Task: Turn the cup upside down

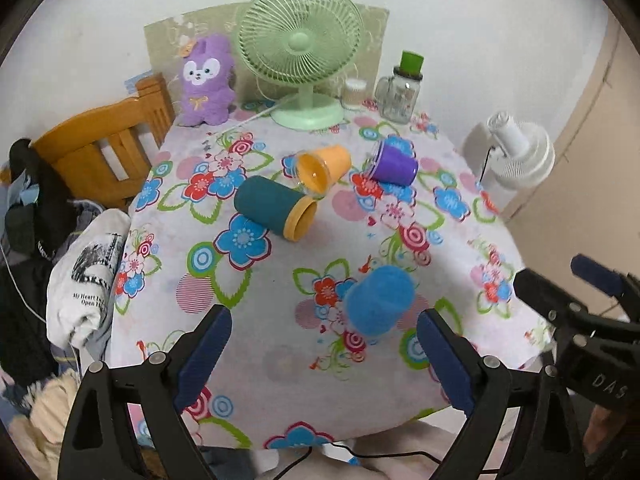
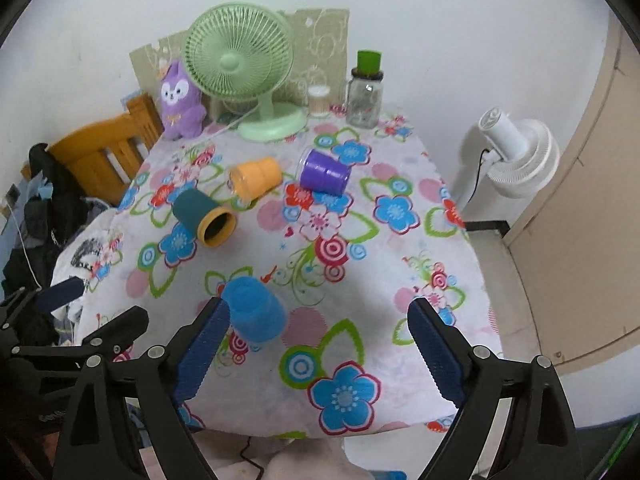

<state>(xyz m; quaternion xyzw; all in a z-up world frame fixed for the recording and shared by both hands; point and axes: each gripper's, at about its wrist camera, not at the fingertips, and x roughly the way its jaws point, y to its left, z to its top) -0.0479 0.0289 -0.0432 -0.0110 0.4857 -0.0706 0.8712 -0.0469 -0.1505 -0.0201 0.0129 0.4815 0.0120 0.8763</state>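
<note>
A light blue cup (image 1: 378,300) stands upside down, slightly blurred, near the front of the flowered table (image 1: 280,360); it also shows in the right wrist view (image 2: 256,308). A teal cup with an orange rim (image 1: 274,208) (image 2: 204,216), an orange cup (image 1: 322,168) (image 2: 256,178) and a purple cup (image 1: 394,162) (image 2: 324,174) lie on their sides mid-table. My left gripper (image 1: 324,360) is open and empty just in front of the blue cup. My right gripper (image 2: 318,352) is open and empty, with the blue cup by its left finger.
At the table's back stand a green fan (image 1: 302,56), a purple plush toy (image 1: 206,80), a glass jar with green lid (image 1: 400,90) and a small container (image 1: 354,94). A wooden chair (image 1: 104,148) and clothes (image 1: 80,272) are left, a white fan (image 1: 520,152) right.
</note>
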